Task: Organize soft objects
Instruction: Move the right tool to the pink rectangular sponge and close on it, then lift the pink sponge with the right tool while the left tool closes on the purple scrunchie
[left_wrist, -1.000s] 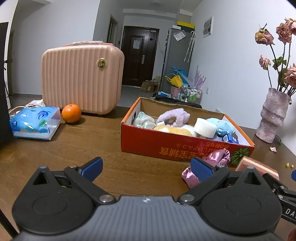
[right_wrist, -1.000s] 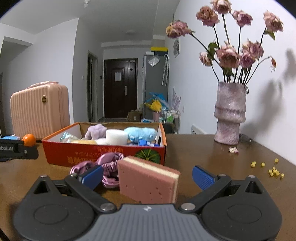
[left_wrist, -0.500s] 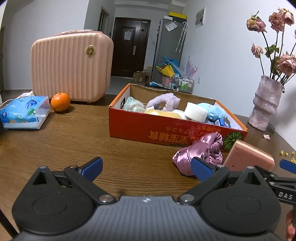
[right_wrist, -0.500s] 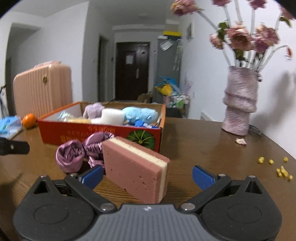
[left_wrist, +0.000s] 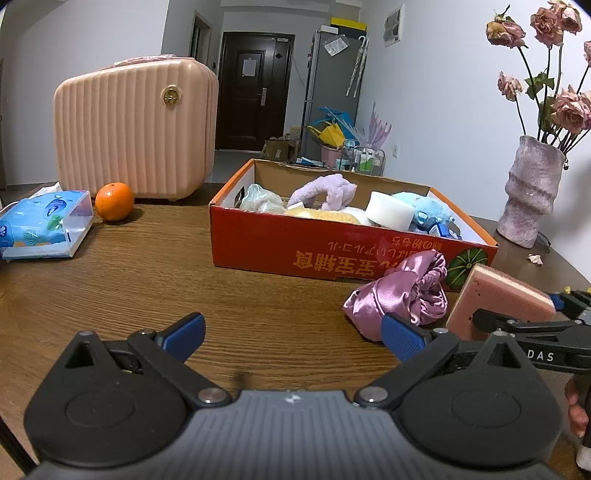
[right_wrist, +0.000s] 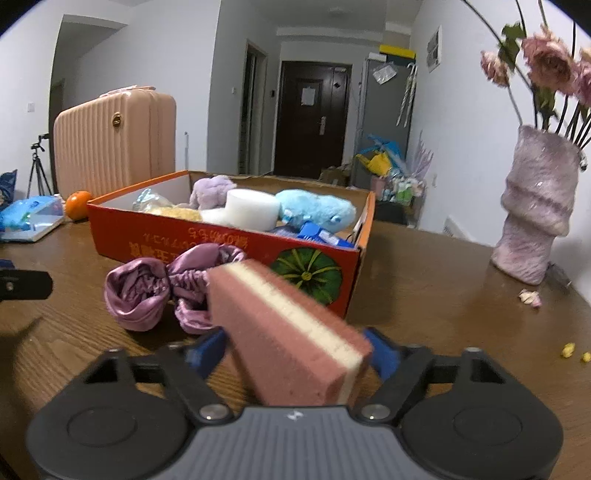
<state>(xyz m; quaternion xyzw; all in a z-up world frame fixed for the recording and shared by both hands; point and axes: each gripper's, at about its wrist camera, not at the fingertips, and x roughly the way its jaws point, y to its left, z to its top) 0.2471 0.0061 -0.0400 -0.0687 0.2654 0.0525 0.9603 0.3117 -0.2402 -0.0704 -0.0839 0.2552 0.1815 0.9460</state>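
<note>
The right gripper (right_wrist: 297, 350), wide apart a second ago, is closing its jaws onto the pink sponge (right_wrist: 284, 332), readying it for the red box (right_wrist: 221, 247), while the left gripper (left_wrist: 291, 332) hangs released and empty

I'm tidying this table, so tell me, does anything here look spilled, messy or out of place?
Yes. Small yellow bits lie scattered on the table right of the box, and a fallen petal sits by the vase. The scrunchie lies outside the box. The right gripper is closing on the sponge.
</note>
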